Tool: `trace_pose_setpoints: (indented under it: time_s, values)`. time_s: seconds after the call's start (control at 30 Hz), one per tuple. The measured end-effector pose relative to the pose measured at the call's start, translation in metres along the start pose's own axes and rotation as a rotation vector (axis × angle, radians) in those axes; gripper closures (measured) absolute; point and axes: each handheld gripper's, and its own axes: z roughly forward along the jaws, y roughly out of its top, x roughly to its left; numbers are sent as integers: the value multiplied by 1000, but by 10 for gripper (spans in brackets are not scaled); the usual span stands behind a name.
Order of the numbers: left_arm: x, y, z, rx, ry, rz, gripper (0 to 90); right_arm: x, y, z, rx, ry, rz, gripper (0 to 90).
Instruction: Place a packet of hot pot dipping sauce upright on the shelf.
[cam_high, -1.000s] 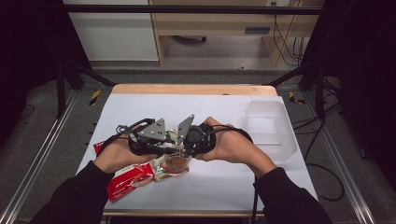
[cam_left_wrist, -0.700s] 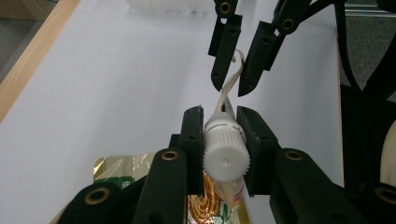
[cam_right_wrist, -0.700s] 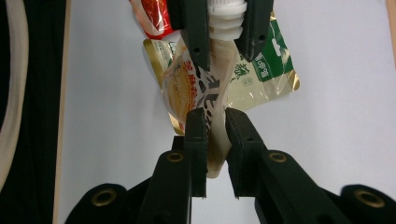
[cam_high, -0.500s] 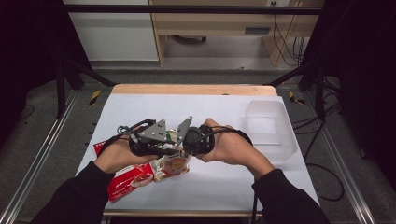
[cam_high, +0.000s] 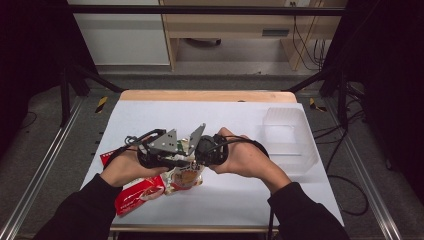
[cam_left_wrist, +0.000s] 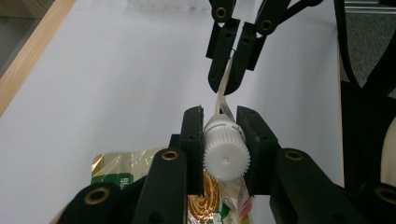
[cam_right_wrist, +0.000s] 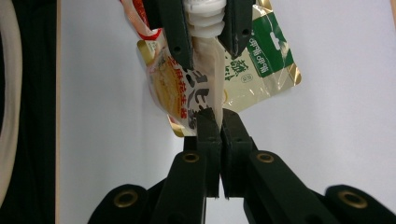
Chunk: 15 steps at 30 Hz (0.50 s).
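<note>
High view: both hand-held grippers meet over the near-left part of the white-covered table (cam_high: 240, 115), left hand-held gripper (cam_high: 176, 161) and right hand-held gripper (cam_high: 196, 159) tip to tip, with the glossy cream-and-gold spouted pouch with a white ribbed screw cap (cam_high: 185, 176) hanging between and just under them. A red foil snack packet (cam_high: 136, 192) lies flat at the near-left, touching or just beside the pouch (can't tell which). A clear plastic box (cam_high: 290, 137) sits well apart at the far right.

Left gripper view: the left hand-held gripper (cam_left_wrist: 220, 140) is clamped on the white cap (cam_left_wrist: 225, 156), pads either side of the ribs. The right hand-held gripper (cam_left_wrist: 232, 77) sits beyond it, nipped on the pouch's thin edge. Long axis runs from gripper to gripper, cap end at the left one.

Right gripper view: the right hand-held gripper (cam_right_wrist: 216, 128) has just been closing and is now pinched nearly flat on the pouch's (cam_right_wrist: 205, 98) bottom seam, film between the pads. Cap (cam_right_wrist: 204, 18) at the far end in the left jaws, pouch body sagging sideways between.

Risks, judged: the seam grip is thin and slick, so a twist at the cap could pull the film out or just wring the pouch instead of loosening the cap. Squeezing the body once open could spill contents (printed side looks full-ish). The ribbed cap may also slip in the pads.
</note>
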Motion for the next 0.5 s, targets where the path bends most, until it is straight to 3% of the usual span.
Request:
trace_pose_setpoints:
  time_s: [0.2,0.5]
  values:
    - [-1,1,1,-6,-4,7,729,1,-1,3,1,10,4,834]
    - [-1,0,2,-11,-21,14,727,1,-1,3,-6,-3,19,895]
